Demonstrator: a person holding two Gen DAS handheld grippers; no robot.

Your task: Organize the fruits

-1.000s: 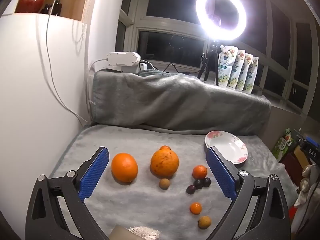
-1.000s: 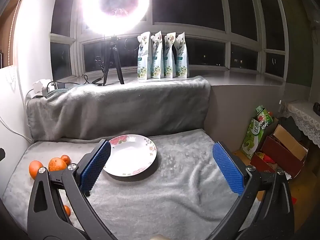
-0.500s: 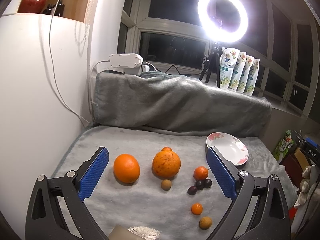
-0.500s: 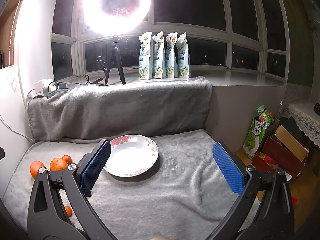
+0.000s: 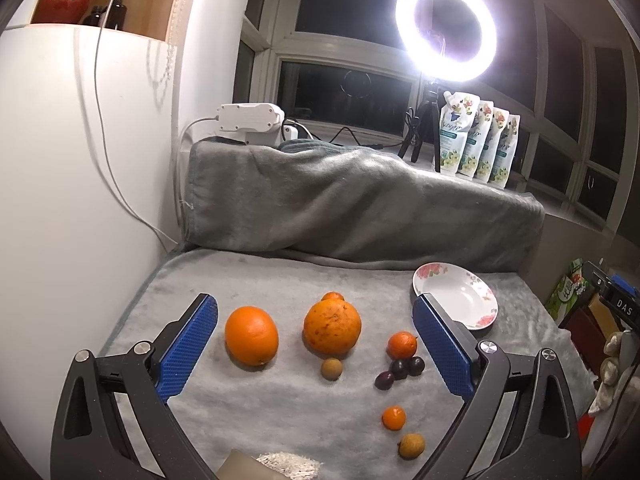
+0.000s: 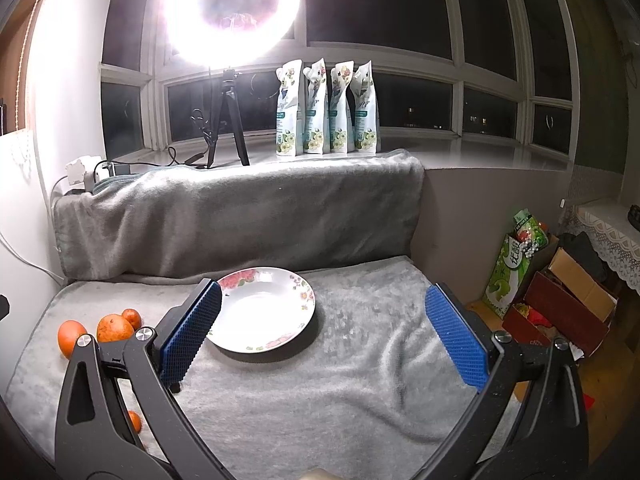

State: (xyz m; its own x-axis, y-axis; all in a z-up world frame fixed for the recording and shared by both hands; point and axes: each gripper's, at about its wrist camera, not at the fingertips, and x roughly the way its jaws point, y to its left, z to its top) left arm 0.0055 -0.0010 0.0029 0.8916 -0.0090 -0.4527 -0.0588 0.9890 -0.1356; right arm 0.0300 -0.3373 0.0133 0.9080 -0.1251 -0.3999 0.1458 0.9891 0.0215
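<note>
Several fruits lie on a grey blanket: a smooth orange, a bumpy orange with a small one behind it, a mandarin, dark grapes, a small brown fruit, a tiny orange and another brown fruit. An empty floral plate sits to their right; it also shows in the right wrist view. My left gripper is open above the oranges. My right gripper is open over the plate's right side.
A blanket-covered ledge rises behind. On the sill stand a ring light on a tripod and several pouches. A white wall bounds the left. Boxes and bags sit on the floor right of the table edge.
Both grippers drew back and rose slightly; the fruits and plate sit a little lower in the views. Nothing was grasped or moved.
</note>
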